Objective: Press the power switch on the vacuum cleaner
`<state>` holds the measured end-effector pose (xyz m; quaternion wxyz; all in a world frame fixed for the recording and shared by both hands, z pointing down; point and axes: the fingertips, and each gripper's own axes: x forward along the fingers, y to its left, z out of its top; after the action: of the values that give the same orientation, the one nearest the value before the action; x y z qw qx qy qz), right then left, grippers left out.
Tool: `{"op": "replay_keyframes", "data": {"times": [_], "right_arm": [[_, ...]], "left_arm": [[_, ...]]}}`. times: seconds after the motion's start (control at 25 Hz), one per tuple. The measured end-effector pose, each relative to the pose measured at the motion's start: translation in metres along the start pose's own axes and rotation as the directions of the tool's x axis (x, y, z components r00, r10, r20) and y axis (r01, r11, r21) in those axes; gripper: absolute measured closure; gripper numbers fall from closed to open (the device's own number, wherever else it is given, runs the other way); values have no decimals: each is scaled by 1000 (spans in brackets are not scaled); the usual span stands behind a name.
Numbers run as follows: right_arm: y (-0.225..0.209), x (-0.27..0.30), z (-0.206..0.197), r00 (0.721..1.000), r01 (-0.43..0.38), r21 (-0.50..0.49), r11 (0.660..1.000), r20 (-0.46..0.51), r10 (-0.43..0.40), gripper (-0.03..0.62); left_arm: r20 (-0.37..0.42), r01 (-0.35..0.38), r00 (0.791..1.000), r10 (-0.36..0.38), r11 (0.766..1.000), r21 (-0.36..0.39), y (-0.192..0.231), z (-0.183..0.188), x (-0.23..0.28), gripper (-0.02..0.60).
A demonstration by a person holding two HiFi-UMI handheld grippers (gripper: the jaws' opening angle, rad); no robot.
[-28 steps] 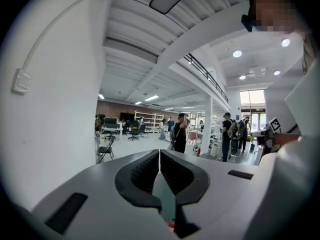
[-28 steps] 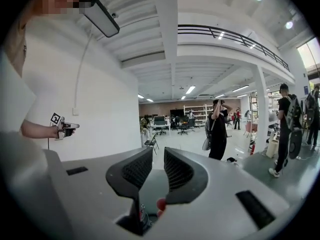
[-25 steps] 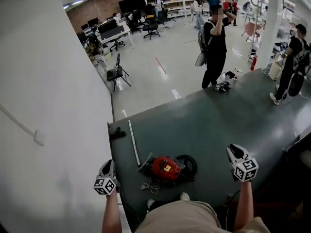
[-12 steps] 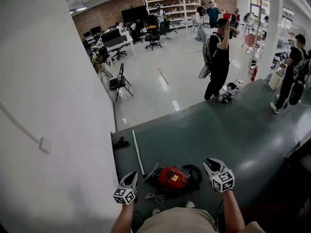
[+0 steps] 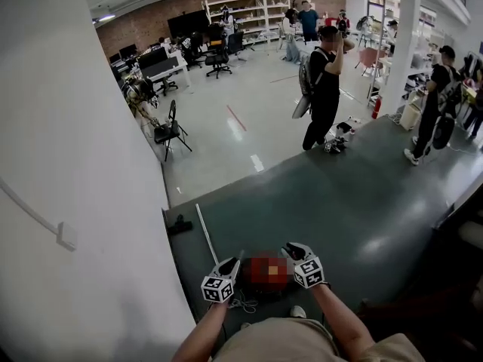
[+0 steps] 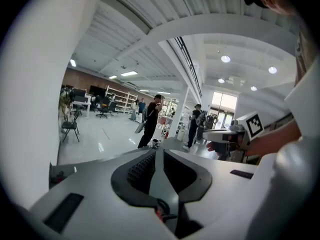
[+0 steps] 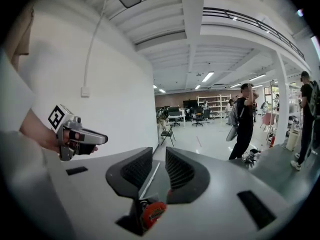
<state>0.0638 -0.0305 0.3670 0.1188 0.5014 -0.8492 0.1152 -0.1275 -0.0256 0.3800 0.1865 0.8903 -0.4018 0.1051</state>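
One red canister vacuum cleaner point(image 5: 268, 271) sits on the floor right at the person's feet. One thin white tube point(image 5: 202, 228) lies just beyond it, and there's two grey handheld grippers with marker cubes. The left gripper point(image 5: 229, 265) and right gripper point(image 5: 294, 250) hang close together on either side of the vacuum, both tilted a bit downward, arms reaching forward. Both have their jaws parted with nothing between them. It's dark green floor point(image 5: 355, 202) here, pale grey further out, with a white wall point(image 5: 75, 164) on the left.
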Motion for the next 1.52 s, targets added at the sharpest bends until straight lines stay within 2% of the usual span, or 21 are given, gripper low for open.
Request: {"op": "replay_keyframes", "data": {"times": [0.04, 0.12, 0.24, 0.4, 0.56, 0.72, 0.84, 0.92, 0.96, 1.0, 1.08, 1.24, 1.52], "right_arm": [[2, 11, -15, 1000, 15, -7, 1000, -22, -15, 516], [7, 31, -43, 996, 49, 6, 999, -74, -48, 516], [13, 51, -65, 991, 72, 33, 997, -116, -68, 516], [15, 75, -50, 991, 81, 45, 996, -108, -76, 516], [-5, 97, -20, 990, 91, 13, 996, -111, -89, 516], [-24, 120, 39, 993, 93, 29, 995, -72, -91, 515], [-31, 133, 90, 996, 81, -11, 997, -43, -81, 515], [-36, 135, 107, 995, 85, -41, 996, -44, -87, 516], [-40, 134, 111, 993, 99, -63, 993, -53, -102, 529], [-44, 132, 112, 990, 117, -89, 989, -61, -123, 583], [-47, 127, 118, 987, 141, -119, 983, -60, -149, 586], [-43, 120, 126, 991, 129, -114, 985, -25, -132, 587], [-29, 108, 121, 996, 90, -122, 988, 4, -90, 588]], "left_arm": [[-40, -21, 999, 22, 1000, 20, 8, -15, 8, 542], [-114, -72, 991, 71, 997, -12, 29, -46, 20, 541], [-119, -91, 990, 81, 993, -79, 40, -55, 26, 541], [-86, -54, 995, 47, 995, -87, 43, -29, 43, 541], [-22, -31, 999, 29, 996, -88, 41, 24, 68, 543], [38, 14, 999, -11, 996, -89, 41, 84, 87, 543], [91, 56, 995, -46, 993, -104, 39, 130, 96, 541], [107, 66, 993, -57, 994, -87, 33, 150, 99, 541], [108, 67, 992, -59, 995, -72, 29, 156, 100, 541], [105, 66, 993, -60, 996, -57, 25, 160, 100, 541], [98, 67, 993, -64, 998, -21, 19, 170, 100, 542], [83, 69, 994, -73, 996, 48, 11, 178, 101, 542], [74, 54, 996, -55, 998, 16, 17, 164, 100, 542]]}}
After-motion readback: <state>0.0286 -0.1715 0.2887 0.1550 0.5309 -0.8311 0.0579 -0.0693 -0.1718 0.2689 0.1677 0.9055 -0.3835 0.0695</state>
